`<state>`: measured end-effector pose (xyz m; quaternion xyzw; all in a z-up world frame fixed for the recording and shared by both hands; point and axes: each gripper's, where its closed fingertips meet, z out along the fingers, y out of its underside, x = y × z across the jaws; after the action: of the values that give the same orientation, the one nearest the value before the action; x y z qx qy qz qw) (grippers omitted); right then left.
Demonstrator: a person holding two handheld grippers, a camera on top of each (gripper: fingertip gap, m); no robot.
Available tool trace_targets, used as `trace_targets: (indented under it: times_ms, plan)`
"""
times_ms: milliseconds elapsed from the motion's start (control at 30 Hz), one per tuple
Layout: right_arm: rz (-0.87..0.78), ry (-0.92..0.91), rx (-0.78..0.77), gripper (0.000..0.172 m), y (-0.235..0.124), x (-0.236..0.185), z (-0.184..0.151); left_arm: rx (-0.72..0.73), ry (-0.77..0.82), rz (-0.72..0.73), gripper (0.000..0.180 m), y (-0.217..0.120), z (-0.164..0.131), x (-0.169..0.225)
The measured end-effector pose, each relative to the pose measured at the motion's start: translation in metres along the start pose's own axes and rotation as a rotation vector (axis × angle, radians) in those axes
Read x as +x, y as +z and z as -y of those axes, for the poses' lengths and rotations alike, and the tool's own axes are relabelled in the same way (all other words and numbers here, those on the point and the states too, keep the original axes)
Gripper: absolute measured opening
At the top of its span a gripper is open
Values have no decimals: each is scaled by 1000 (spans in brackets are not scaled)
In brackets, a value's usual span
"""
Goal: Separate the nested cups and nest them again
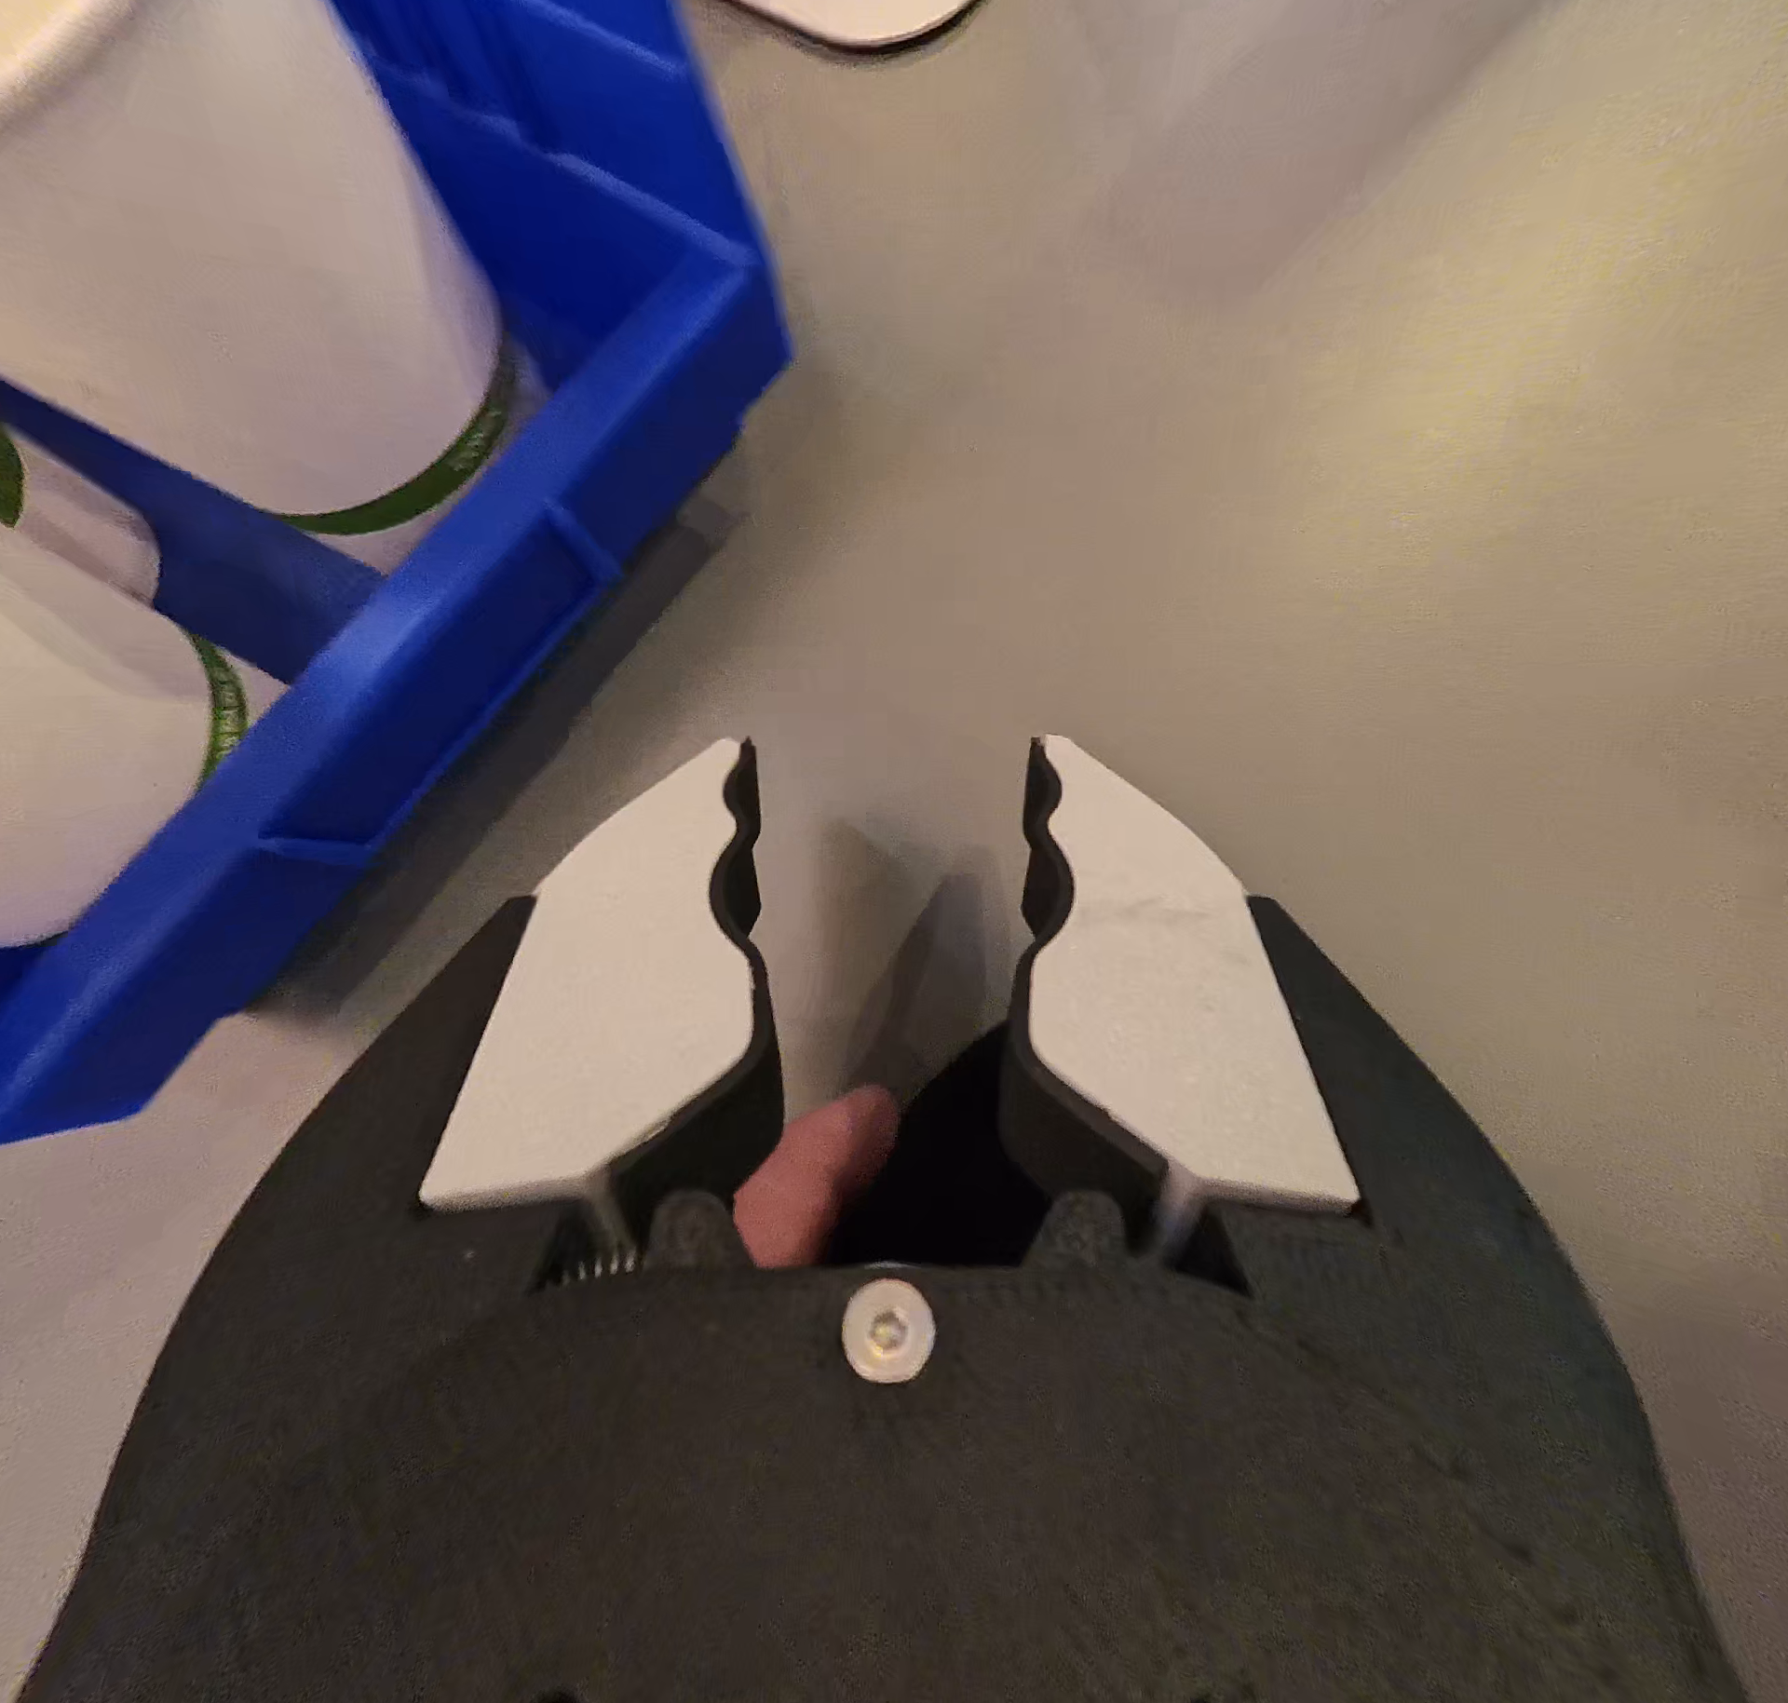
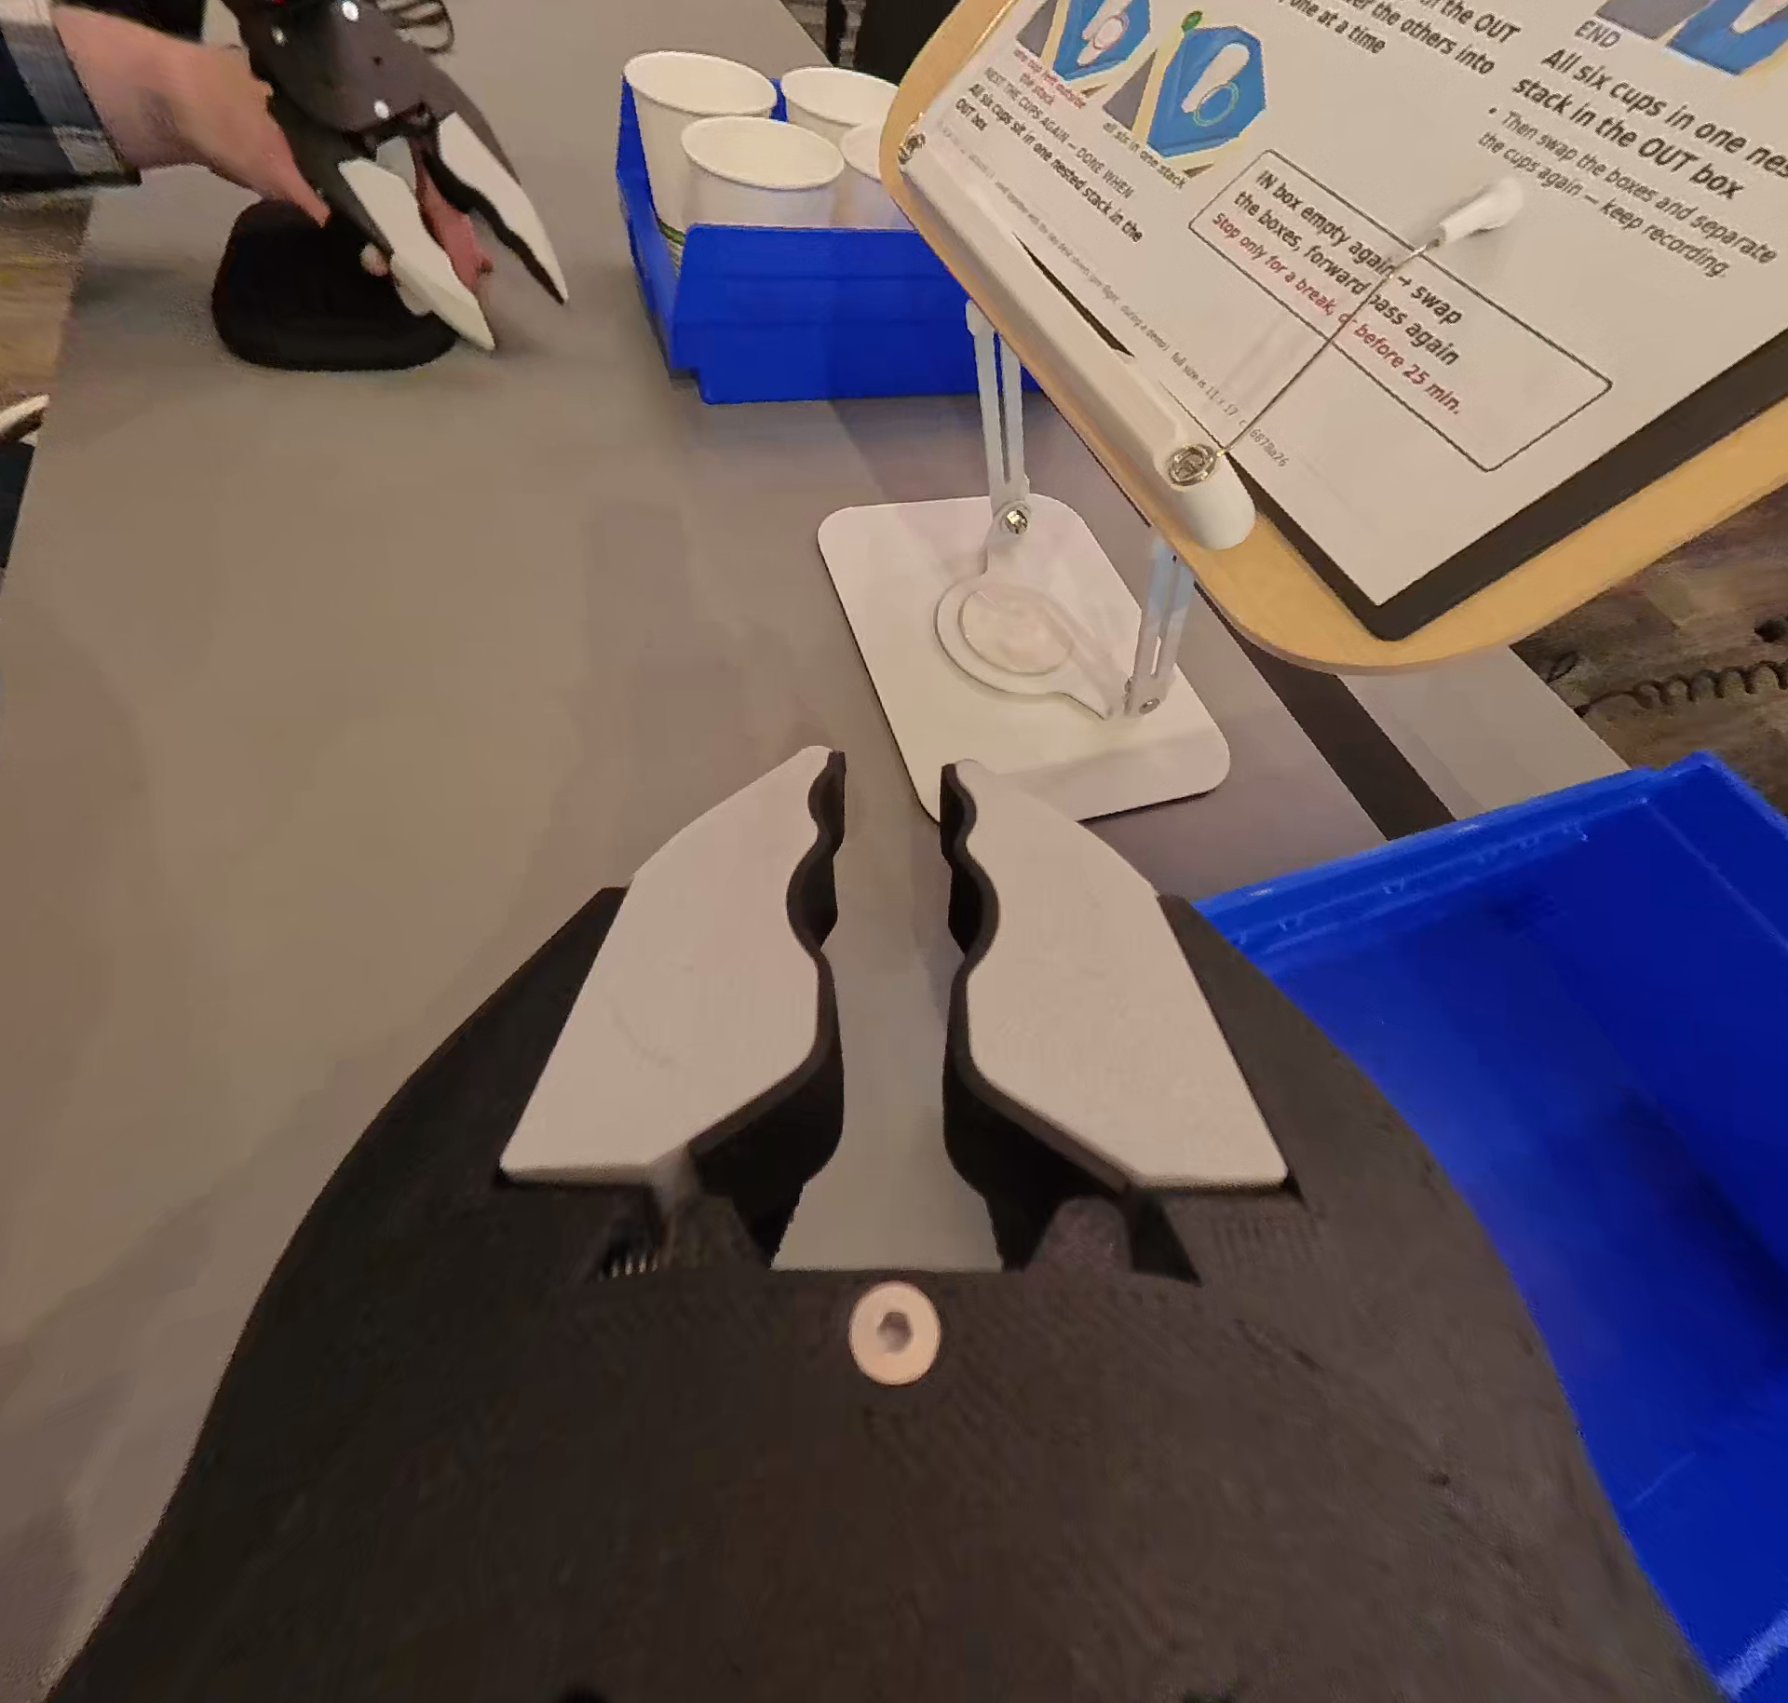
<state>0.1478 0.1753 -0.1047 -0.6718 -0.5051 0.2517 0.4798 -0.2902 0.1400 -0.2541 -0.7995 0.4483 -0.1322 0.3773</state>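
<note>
Several white paper cups stand apart, side by side, in a blue bin at the far middle of the grey table. In the left wrist view two of these cups, with green bands at the base, stand in the bin at the left. My left gripper is open and empty over bare table, just right of the bin's corner. It also shows in the right wrist view, held by a hand, jaws apart. My right gripper is open and empty, low over the table.
A second blue bin stands empty at the near right. A white stand base carries a tilted wooden board with a printed sheet, overhanging the right side. A black rounded pad lies under the left hand.
</note>
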Motion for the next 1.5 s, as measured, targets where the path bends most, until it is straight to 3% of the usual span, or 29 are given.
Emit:
trace_targets:
  times_ms: [33, 200, 367, 500, 633, 800, 900, 1100, 1400, 1500]
  plan:
    - [5, 1, 9, 19, 0, 0, 3, 4, 28, 15, 52, -2, 0, 10]
    - [-18, -50, 29, 24, 7, 12, 27, 121, 37, 178, 55, -20, 21, 8]
    - [-37, -130, 43, 31, 7, 25, 67, 429, 14, 346, 66, -78, 115, -44]
    - [-65, -168, 71, 29, 3, 41, 98, 384, 88, 403, 73, -92, 157, -91]
    - [-54, -171, 129, 27, 5, 52, 121, 304, 207, 220, 74, -67, 173, -94]
    - [-67, -133, 231, 22, 2, 62, 128, 98, 353, 101, 72, -39, 172, -96]
    - [-68, -115, 187, 21, 6, 67, 115, 27, 382, 103, 73, -33, 170, -110]
    - [-113, -126, 120, 21, 12, 78, 98, 101, 349, -36, 70, -35, 189, -106]
    - [-78, -99, 83, 20, 30, 77, 85, -163, 340, -127, 66, -11, 126, -93]
    - [-60, -102, 72, 20, 36, 74, 82, -190, 323, -153, 57, -3, 120, -91]
